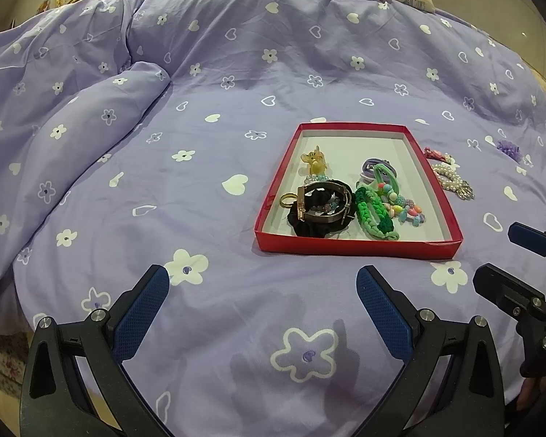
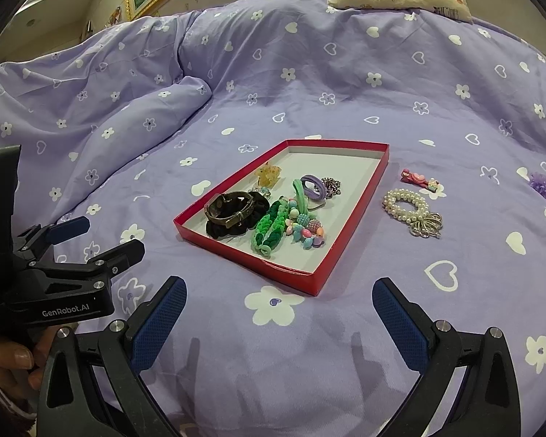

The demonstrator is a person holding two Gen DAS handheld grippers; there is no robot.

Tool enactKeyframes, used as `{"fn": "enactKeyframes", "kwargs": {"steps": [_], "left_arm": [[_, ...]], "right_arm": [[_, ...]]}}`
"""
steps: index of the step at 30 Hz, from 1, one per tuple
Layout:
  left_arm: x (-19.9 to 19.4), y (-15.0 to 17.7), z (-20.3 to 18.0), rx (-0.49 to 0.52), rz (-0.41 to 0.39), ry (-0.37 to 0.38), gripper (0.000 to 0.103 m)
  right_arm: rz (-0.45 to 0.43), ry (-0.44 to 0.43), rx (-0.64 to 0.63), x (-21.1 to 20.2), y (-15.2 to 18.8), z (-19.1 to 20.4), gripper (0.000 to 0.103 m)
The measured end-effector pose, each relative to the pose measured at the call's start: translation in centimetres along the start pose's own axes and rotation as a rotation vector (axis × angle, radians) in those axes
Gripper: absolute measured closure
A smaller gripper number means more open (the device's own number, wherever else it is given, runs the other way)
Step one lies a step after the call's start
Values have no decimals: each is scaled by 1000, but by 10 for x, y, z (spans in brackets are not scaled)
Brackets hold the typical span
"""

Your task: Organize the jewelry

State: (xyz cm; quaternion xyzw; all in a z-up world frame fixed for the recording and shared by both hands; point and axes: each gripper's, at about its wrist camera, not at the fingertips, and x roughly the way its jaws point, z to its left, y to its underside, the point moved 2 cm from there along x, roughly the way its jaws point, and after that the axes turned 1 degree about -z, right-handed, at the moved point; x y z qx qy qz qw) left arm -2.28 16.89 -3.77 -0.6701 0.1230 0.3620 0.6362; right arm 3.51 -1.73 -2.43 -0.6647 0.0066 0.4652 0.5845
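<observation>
Both grippers, L (image 1: 262, 287) & R (image 2: 279, 296), gaped empty near box (image 2: 320, 276); pearls (image 2: 406, 205), clip (image 2: 418, 180) lay just right of box.

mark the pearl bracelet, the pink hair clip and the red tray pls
pearl bracelet (image 2: 406, 204): right wrist view, on the pearl loop.
pink hair clip (image 2: 415, 178): right wrist view, on its pink middle.
red tray (image 2: 291, 278): right wrist view, on the near wall.
</observation>
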Motion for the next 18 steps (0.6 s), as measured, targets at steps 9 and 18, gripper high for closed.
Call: {"fn": "enactKeyframes", "kwargs": {"steps": [9, 18], "left_arm": [[1, -2, 0, 1, 4, 1, 0], [5, -7, 0, 1, 8, 12, 0]], "right_arm": [[1, -1, 0, 0, 0, -1, 0], [3, -2, 3, 2, -1, -2, 0]]}}
